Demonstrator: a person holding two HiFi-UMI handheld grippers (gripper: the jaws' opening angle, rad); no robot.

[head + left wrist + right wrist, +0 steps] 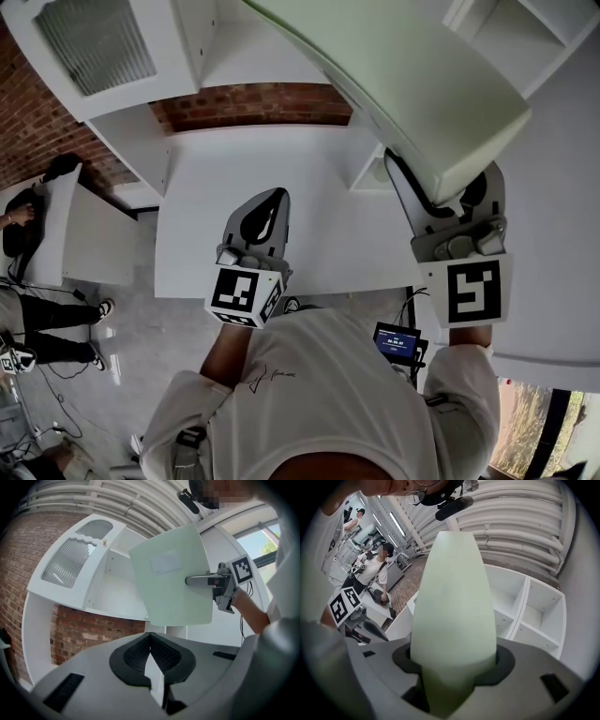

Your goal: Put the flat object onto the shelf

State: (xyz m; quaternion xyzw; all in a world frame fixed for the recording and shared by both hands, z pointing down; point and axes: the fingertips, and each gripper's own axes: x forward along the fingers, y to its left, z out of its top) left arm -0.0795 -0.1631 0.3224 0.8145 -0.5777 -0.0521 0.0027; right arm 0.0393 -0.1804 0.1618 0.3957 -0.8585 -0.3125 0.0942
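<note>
Head view: one flat object (403, 84), two claws (274, 199) (439, 187)

The flat object (403, 84) sat between the jaws of the right tongs (441, 192) and reached ahead of them, with the shelf (534, 616) ahead to their right and the left tongs (278, 199) to their left above the counter (281, 159).
</note>
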